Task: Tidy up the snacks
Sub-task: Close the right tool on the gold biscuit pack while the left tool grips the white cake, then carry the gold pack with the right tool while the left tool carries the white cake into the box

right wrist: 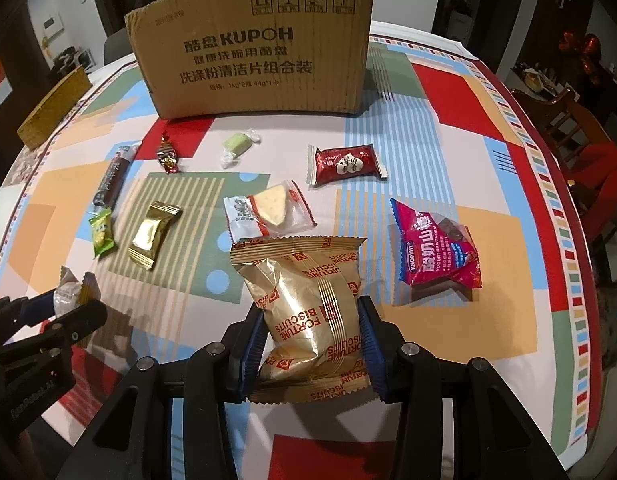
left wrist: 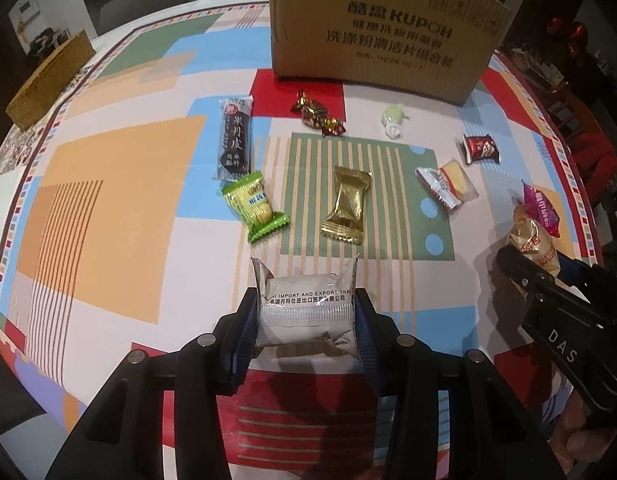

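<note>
The left claw [left wrist: 306, 316] pinches a silver packet [left wrist: 306, 300], its lower end hidden between the pads. The right claw [right wrist: 312, 340] pinches a gold biscuit pack [right wrist: 308, 304]; in the left view only that pack's top shows. On the tabletop [left wrist: 108, 200] lie, left to right, a dark bar [left wrist: 235, 138], green packet [left wrist: 254, 206], gold packet [left wrist: 346, 204] and pink bag [right wrist: 438, 248]. The box [right wrist: 252, 52] stands behind them, top cut off, inside unseen.
</note>
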The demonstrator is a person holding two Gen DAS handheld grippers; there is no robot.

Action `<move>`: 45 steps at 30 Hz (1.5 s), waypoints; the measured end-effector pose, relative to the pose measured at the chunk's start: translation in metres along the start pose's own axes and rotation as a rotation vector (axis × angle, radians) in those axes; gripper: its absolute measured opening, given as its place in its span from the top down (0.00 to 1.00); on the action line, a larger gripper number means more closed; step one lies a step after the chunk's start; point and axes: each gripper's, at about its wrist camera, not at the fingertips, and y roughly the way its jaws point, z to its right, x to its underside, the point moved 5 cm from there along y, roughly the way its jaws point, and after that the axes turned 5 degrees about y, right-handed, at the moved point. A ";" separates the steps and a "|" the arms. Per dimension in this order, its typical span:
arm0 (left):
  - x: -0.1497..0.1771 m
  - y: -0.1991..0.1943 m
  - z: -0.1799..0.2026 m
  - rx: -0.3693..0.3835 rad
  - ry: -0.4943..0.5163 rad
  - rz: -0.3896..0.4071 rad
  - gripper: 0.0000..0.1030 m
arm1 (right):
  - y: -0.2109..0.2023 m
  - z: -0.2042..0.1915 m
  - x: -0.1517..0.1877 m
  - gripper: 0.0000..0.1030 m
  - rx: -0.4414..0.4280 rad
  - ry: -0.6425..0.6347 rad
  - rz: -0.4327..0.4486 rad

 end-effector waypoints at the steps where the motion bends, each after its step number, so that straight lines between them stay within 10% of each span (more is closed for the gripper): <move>1: -0.001 -0.002 -0.001 -0.002 -0.001 0.006 0.57 | -0.002 0.000 0.000 0.56 0.001 0.000 0.002; 45: -0.105 -0.099 -0.011 -0.063 0.021 0.350 0.56 | -0.095 -0.011 -0.091 0.56 -0.004 0.030 0.295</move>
